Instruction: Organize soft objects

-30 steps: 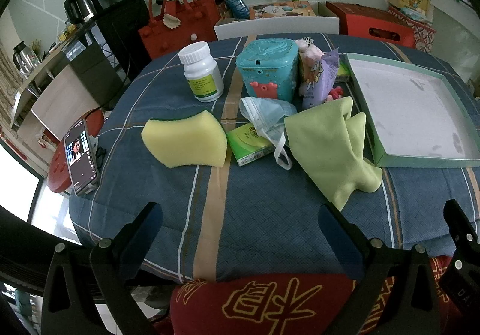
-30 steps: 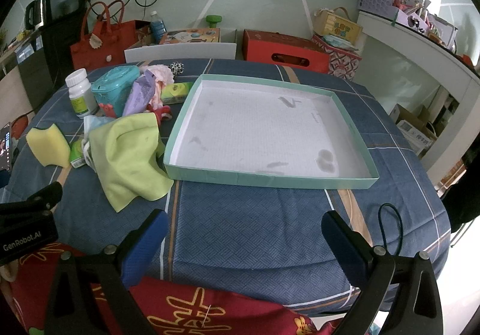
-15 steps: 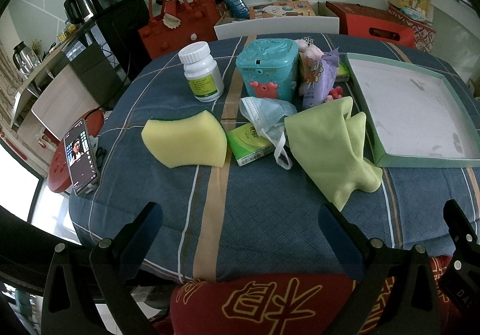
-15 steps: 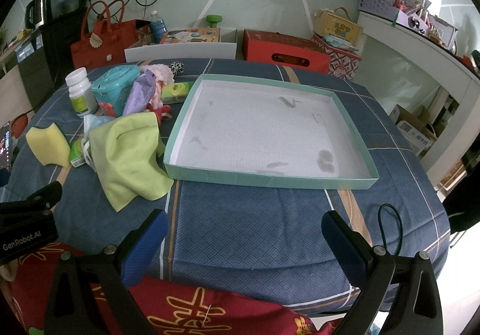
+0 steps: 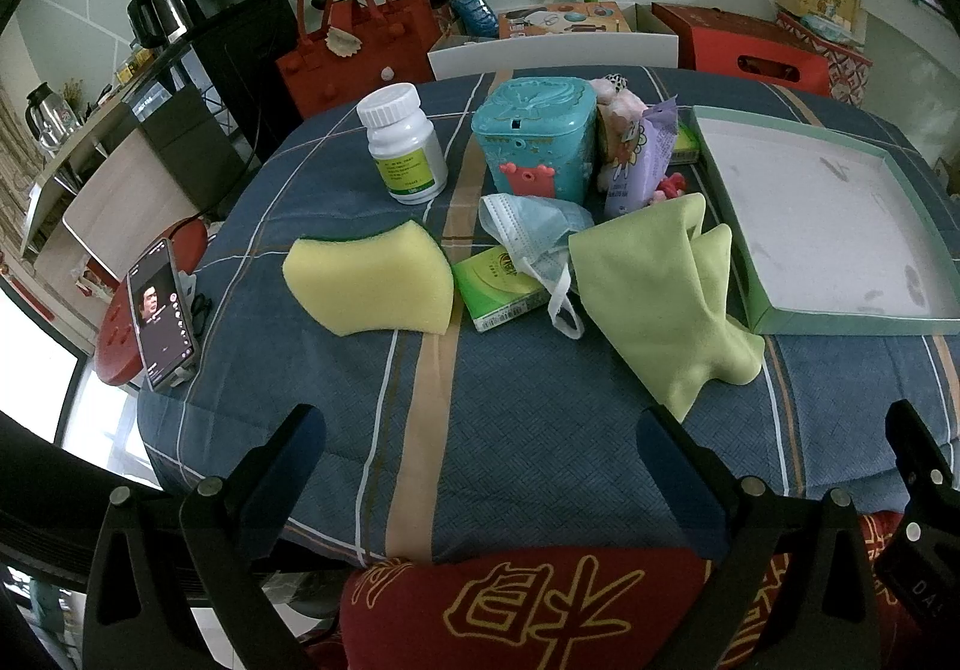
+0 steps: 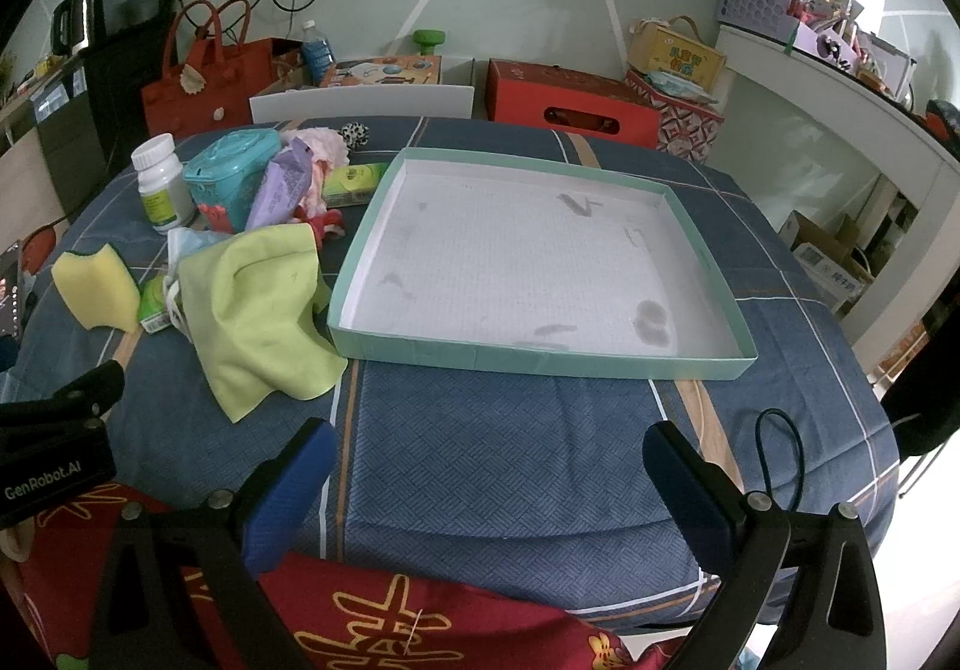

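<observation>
Green cloth lies crumpled on the blue plaid tablecloth, its right edge touching the near-left corner of the tray. Mask sits just left of the cloth, one ear loop draped over the green packet. Yellow sponge lies flat, touching the packet's left side. Behind them: white pill bottle upright, teal tub upright, purple pouch leaning at the tub's right side, pink plush behind the pouch, mostly hidden. Small red toy peeks out between pouch and cloth. A second green packet lies against the tray's far-left edge.

Tray is shallow, teal-walled, white inside with grey smudges, nothing in it; it takes up the table's right half.

Left gripper hangs over the near table edge, jaws wide apart, holding nothing, well short of the sponge and cloth. Right gripper is likewise spread wide and empty, over bare tablecloth in front of the tray. Red fabric with gold characters shows below both grippers.

Phone stands propped at the table's left edge, screen lit. Black cord loop lies on the cloth near the right front edge.
</observation>
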Demonstrator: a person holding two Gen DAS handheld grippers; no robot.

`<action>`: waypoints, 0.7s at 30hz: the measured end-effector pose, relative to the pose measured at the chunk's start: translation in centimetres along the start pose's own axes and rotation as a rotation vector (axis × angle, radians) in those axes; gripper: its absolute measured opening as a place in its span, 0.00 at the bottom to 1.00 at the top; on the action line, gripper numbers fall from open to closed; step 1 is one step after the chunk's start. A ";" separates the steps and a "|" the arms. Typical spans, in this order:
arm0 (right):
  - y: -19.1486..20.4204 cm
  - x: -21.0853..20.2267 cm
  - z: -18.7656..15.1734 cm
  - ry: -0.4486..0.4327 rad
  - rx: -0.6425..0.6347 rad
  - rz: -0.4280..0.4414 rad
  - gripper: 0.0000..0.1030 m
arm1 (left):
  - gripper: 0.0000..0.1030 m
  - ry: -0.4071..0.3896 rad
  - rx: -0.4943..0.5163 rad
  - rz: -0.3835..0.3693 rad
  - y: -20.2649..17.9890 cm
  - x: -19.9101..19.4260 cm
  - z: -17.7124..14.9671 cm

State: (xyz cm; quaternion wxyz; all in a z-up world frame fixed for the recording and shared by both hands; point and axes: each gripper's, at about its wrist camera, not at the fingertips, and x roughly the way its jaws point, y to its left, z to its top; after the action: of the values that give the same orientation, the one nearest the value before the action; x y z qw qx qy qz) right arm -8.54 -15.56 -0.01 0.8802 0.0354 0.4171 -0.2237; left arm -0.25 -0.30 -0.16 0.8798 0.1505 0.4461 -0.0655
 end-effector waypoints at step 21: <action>5.0 0.8 2.6 0.051 -0.176 0.189 1.00 | 1.00 0.102 -0.192 -0.208 6.8 3.0 2.1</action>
State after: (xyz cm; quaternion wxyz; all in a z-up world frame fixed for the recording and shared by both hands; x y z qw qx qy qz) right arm -4.15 -12.00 0.43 0.8862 0.0029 0.4521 -0.1011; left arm 4.80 5.50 0.00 0.8549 0.0217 0.5076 -0.1055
